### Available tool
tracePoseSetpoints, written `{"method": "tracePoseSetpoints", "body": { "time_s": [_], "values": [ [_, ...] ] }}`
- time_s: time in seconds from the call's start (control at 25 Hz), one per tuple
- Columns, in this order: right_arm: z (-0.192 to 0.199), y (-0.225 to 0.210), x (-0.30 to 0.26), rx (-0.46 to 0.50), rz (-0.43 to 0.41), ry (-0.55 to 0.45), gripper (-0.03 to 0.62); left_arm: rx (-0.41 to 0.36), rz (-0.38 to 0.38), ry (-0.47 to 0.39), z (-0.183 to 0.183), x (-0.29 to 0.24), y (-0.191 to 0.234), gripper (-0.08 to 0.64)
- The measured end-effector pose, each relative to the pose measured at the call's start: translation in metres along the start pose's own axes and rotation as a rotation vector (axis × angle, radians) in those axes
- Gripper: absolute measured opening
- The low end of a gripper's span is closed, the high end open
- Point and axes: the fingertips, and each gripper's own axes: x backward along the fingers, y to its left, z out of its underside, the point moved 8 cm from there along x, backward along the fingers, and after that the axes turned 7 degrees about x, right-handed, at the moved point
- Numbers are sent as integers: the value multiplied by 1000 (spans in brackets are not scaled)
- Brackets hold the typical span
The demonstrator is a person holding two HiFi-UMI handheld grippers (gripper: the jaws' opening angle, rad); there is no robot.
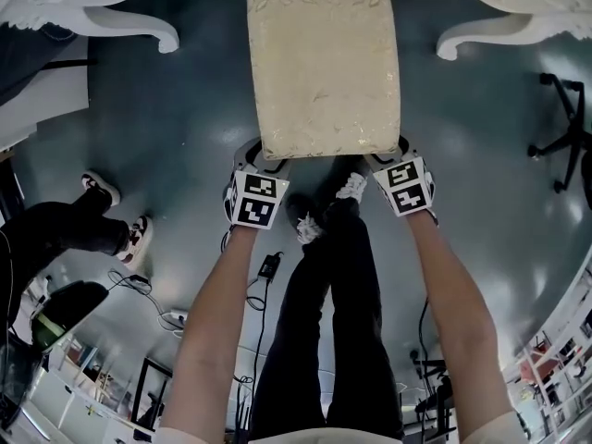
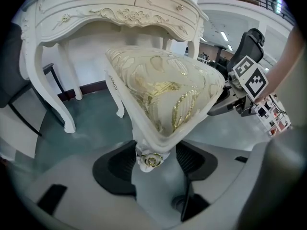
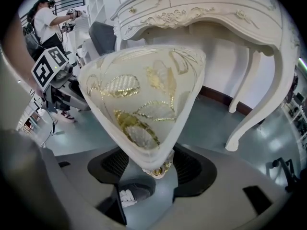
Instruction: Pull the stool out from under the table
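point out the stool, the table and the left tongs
stool (image 1: 324, 63): head view, middle of the cushion top
table (image 2: 96, 4): left gripper view, drawer front
left tongs (image 2: 153, 163): left gripper view, midway between the tips, at the stool's corner

- stool (image 1: 324, 63): cream cushion with gold embroidery, white carved frame, upright, far end between the table's front legs
- table (image 2: 96, 13): white, ornate, curved legs, gold-knobbed drawers
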Motion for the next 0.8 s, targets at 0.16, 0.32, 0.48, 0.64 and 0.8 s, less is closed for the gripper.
{"method": "tracePoseSetpoints", "body": {
  "time_s": [0.16, 0.32, 0.48, 0.64, 0.8],
  "values": [
    [6, 12, 10, -2, -14, 11, 291, -1, 6, 3, 13, 10, -9, 270],
    [16, 29, 17, 8, -24, 16, 291, 14, 2, 12, 32, 20, -16, 270],
    [24, 37, 21, 24, -31, 17, 291, 14, -4, 37, 44, 26, -25, 267],
    [36, 39, 28, 42, -48, 28, 291, 36, -19, 33, 56, 29, -41, 267],
    [56, 48, 40, 65, -60, 56, 291, 54, -28, 50, 76, 34, -65, 267]
  ]
}}
